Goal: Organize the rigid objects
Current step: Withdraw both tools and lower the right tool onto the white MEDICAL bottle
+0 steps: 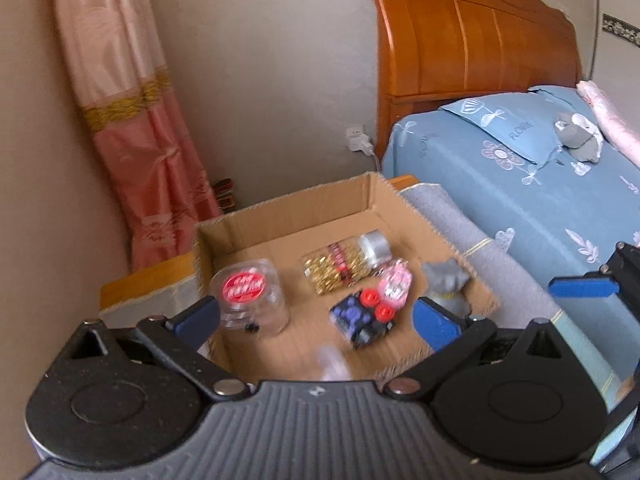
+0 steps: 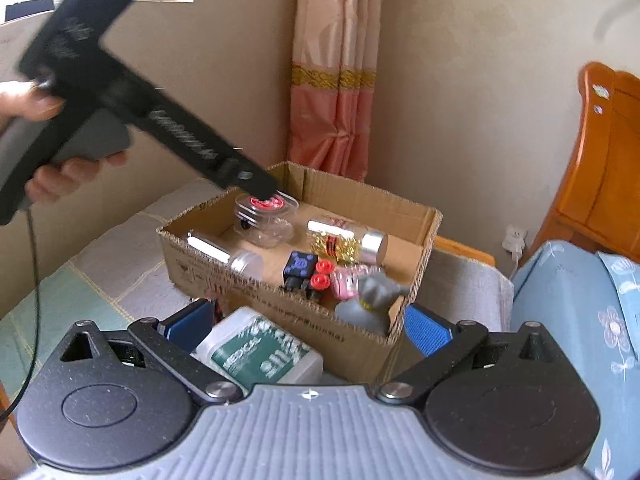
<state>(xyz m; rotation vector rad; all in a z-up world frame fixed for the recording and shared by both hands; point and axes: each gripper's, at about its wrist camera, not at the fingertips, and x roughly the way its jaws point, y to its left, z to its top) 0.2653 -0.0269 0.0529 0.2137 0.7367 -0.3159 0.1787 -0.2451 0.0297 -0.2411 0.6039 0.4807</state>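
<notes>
An open cardboard box [image 1: 280, 210] [image 2: 280, 312] holds a clear jar with a red lid [image 1: 250, 294] [image 2: 266, 216], a bottle of gold bits [image 1: 346, 264] [image 2: 348, 242], a black and blue toy with red buttons [image 1: 366, 314] [image 2: 306, 270], a pink toy [image 1: 394, 286] [image 2: 350, 282], a grey figure [image 1: 446, 280] [image 2: 370, 300] and a clear silver-capped bottle [image 2: 228, 254]. My left gripper [image 1: 316, 320] is open over the box, empty; it shows in the right wrist view [image 2: 260, 188] above the jar. My right gripper [image 2: 308, 330] is open in front of the box. A white medical bottle [image 2: 260, 350] lies between its fingers, untouched.
The box stands on a low cabinet under a grey and green cloth [image 2: 80, 280]. A bed with a blue sheet [image 1: 540, 184] and a wooden headboard [image 1: 476, 36] is to the right. A pink curtain [image 1: 132, 120] hangs at the wall. A wall socket [image 1: 358, 140] is behind the box.
</notes>
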